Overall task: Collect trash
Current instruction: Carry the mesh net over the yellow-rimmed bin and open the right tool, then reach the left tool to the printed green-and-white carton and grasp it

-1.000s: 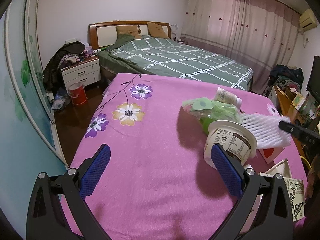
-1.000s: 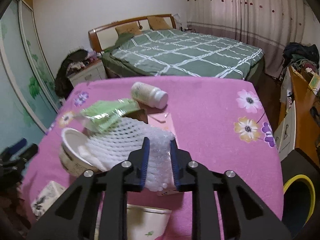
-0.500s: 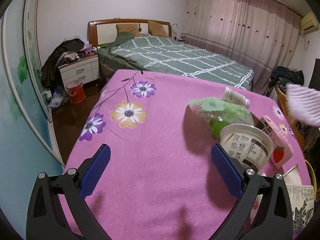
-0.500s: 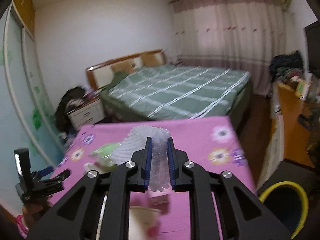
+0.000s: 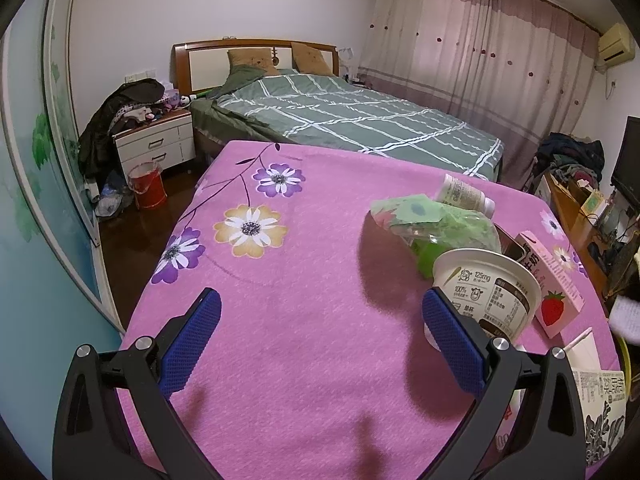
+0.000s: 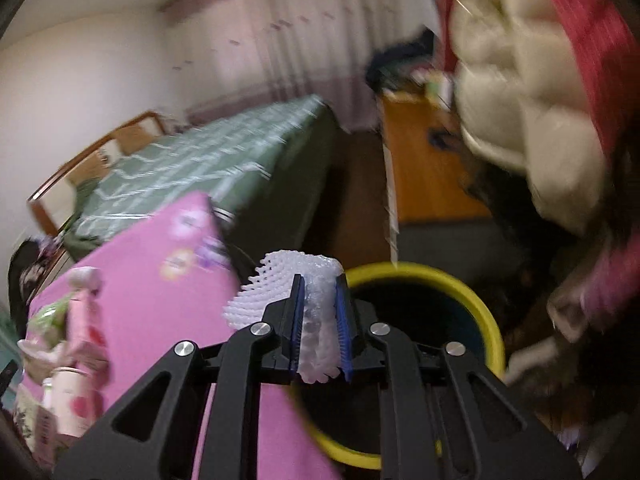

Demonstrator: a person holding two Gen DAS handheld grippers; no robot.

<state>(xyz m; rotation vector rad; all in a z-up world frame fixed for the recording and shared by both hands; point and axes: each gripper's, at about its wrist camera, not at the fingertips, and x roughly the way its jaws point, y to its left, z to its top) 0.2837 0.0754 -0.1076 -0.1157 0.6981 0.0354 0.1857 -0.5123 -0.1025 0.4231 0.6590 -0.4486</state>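
Both tongs are in my hands: my right gripper [image 6: 318, 322] is pinching a wad of white foam netting and bubble wrap [image 6: 296, 280] between its blue pads, the netting fanning out to the left of the fingers, and it hangs over the edge of the pink flowered tablecloth [image 6: 140, 264], right above the near rim of the yellow-rimmed bin [image 6: 472, 300] on the floor. That view is smeared with blur, so I can only make out the dark inside of the bin and, off to the right, my pale quilted jacket [image 6: 520, 92]. My left gripper [image 5: 320, 332] is spread wide with nothing between its pads, held low above the tablecloth [image 5: 300, 280]. Just beyond its right finger sits a white yogurt tub [image 5: 488, 292] lying tipped on its side, the printed wall toward me. Touching it from behind is a crumpled green plastic bag [image 5: 436, 224], with a small white bottle [image 5: 464, 194] lying on its side past the bag. A pink strawberry milk carton [image 5: 552, 280] lies just right of the tub, and a printed paper carton [image 5: 604, 408] pokes in at the lower right corner. Beyond the table stands the bed with its green checked cover [image 5: 360, 124].
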